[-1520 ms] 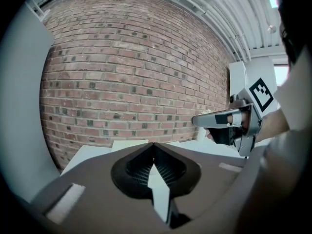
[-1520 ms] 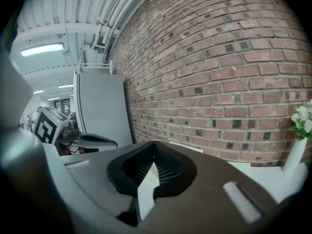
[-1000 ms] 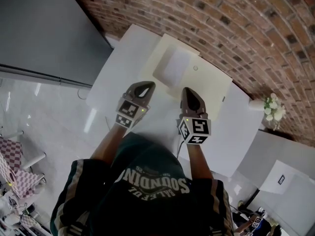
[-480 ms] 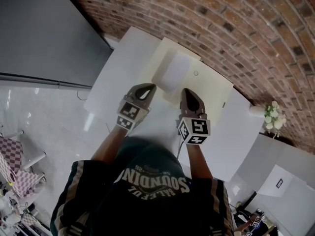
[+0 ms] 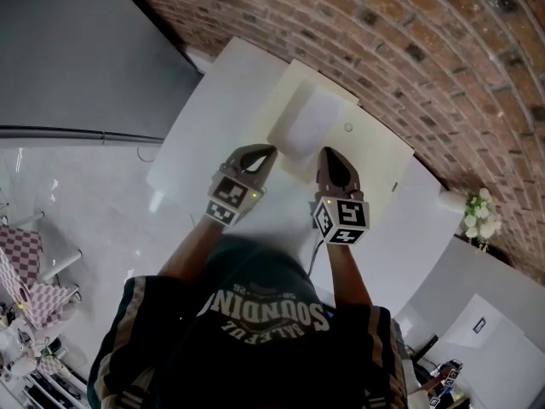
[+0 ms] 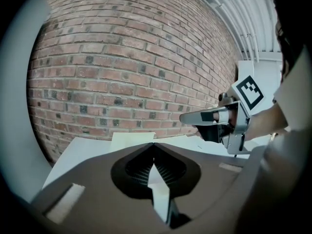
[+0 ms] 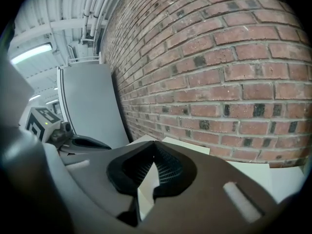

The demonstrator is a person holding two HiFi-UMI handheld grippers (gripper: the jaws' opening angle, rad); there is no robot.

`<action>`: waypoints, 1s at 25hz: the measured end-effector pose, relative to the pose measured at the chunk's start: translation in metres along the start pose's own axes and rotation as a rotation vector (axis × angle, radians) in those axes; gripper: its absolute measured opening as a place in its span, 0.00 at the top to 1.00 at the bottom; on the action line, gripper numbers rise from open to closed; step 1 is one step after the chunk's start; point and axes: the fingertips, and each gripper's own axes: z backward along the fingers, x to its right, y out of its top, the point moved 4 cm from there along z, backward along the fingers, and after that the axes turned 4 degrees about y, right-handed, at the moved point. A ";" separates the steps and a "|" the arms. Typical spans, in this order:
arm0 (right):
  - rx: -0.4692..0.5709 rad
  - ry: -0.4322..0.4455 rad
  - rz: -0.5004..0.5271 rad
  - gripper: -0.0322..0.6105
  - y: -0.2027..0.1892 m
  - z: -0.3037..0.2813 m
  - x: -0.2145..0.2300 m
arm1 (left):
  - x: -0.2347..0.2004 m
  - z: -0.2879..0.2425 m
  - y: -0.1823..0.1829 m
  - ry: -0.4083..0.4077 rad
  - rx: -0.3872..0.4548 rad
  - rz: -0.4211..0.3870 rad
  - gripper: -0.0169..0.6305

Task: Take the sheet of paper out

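Shirt, below left hand-held gripper and right hand-held gripper: big white print, upside down, reads "SOUNDIN", last letter unclear. Smaller line above it too small to read. Left cube, right cube: black-white marker squares, no letters.

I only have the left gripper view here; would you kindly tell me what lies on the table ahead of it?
Observer: A cream folder lies flat on the white table, with a paler sheet of paper on its left half.
Operator: Is the right gripper holding anything?
Observer: No; the right gripper is shut and empty.
Operator: Where are the tips relative to the sheet?
Observer: The left gripper points at its near left corner, the right at its near right corner; contact I cannot tell.
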 end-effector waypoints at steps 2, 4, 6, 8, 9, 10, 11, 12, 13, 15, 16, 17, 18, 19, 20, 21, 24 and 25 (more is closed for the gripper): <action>-0.010 -0.002 -0.006 0.95 -0.005 -0.006 0.004 | 0.000 -0.003 -0.004 -0.004 -0.009 0.006 0.96; -0.032 -0.011 -0.012 0.95 -0.011 -0.012 0.009 | 0.000 -0.005 -0.007 -0.007 -0.017 0.011 0.96; -0.065 -0.014 -0.022 0.95 -0.019 -0.019 0.016 | 0.000 -0.007 -0.010 -0.008 -0.027 0.015 0.96; -0.097 -0.014 -0.026 0.95 -0.027 -0.026 0.023 | 0.000 -0.009 -0.015 -0.007 -0.036 0.021 0.96; -0.112 -0.012 -0.027 0.95 -0.031 -0.030 0.026 | 0.000 -0.009 -0.017 -0.007 -0.040 0.025 0.96; -0.127 -0.006 -0.031 0.95 -0.035 -0.034 0.029 | 0.000 -0.009 -0.020 -0.006 -0.044 0.031 0.95; -0.146 0.005 -0.041 0.94 -0.039 -0.038 0.032 | 0.000 -0.009 -0.022 -0.006 -0.049 0.037 0.96; -0.168 0.018 -0.056 0.90 -0.044 -0.043 0.035 | -0.001 -0.009 -0.024 -0.005 -0.053 0.042 0.96; -0.191 0.029 -0.070 0.87 -0.049 -0.048 0.037 | -0.001 -0.009 -0.026 -0.004 -0.058 0.046 0.96; -0.230 0.036 -0.083 0.85 -0.058 -0.057 0.043 | -0.003 -0.008 -0.031 0.000 -0.068 0.053 0.96; -0.245 0.035 -0.085 0.85 -0.062 -0.061 0.046 | -0.004 -0.008 -0.033 0.003 -0.072 0.056 0.96; -0.257 0.032 -0.089 0.84 -0.066 -0.065 0.050 | -0.005 -0.007 -0.035 0.006 -0.076 0.059 0.96; -0.268 0.029 -0.098 0.82 -0.069 -0.069 0.053 | -0.006 -0.006 -0.037 0.008 -0.078 0.062 0.96; -0.279 0.025 -0.110 0.81 -0.072 -0.073 0.057 | -0.007 -0.005 -0.038 0.011 -0.080 0.064 0.96; -0.290 0.021 -0.122 0.79 -0.075 -0.077 0.060 | -0.008 -0.004 -0.039 0.013 -0.082 0.067 0.96; -0.302 0.016 -0.132 0.78 -0.079 -0.080 0.064 | -0.008 -0.004 -0.041 0.015 -0.085 0.069 0.96; -0.339 -0.007 -0.149 0.76 -0.090 -0.088 0.074 | -0.008 -0.002 -0.044 0.019 -0.092 0.073 0.96; -0.348 -0.015 -0.152 0.76 -0.092 -0.090 0.077 | -0.009 -0.001 -0.044 0.021 -0.093 0.074 0.96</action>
